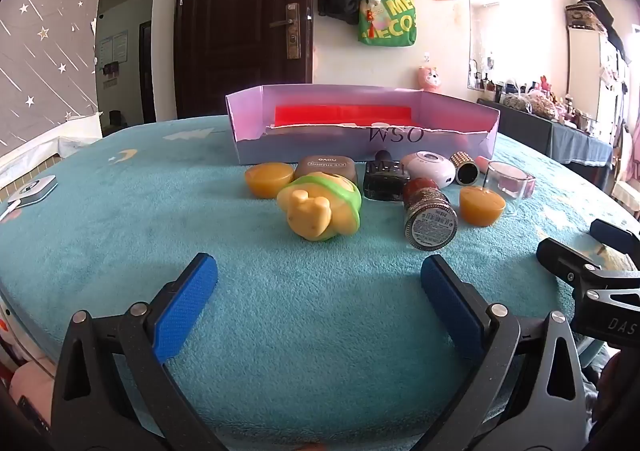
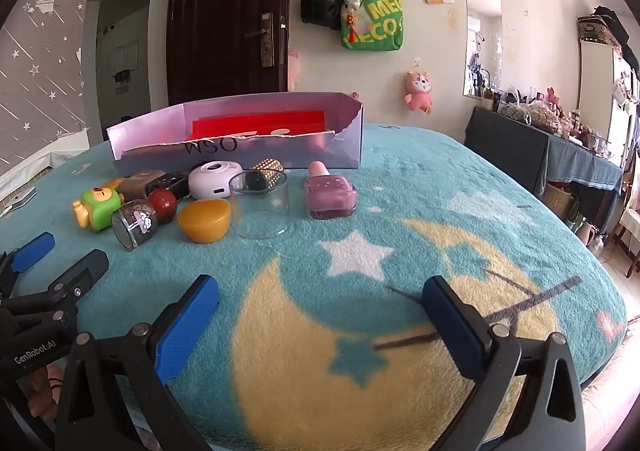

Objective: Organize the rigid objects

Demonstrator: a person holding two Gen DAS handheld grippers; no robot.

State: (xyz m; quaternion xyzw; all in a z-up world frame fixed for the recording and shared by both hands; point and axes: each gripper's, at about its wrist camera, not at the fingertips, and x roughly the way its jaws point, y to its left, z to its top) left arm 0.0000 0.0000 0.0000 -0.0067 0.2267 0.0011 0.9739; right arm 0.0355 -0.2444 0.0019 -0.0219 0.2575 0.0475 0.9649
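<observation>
Both grippers hovered empty above a teal fleece blanket (image 2: 460, 187), jaws spread wide: the left gripper (image 1: 320, 303) at lower centre of its view, the right gripper (image 2: 320, 315) at lower centre of its own. A cluster of small rigid objects lay mid-frame, just in front of a torn lilac cardboard box (image 1: 360, 143) with a red lining. Nearest the left gripper was a yellow-and-green toy figure (image 1: 320, 211) on its side; a glitter jar (image 1: 428, 215), two amber half-domes, a clear glass cup (image 2: 260, 207) and a pink bottle (image 2: 330, 197) crowded beside it. A good first pick was probably the toy, approached from the open near side. The blanket before the cluster was bare, giving room; the box's ragged low front wall would need clearing on the way in.
</observation>
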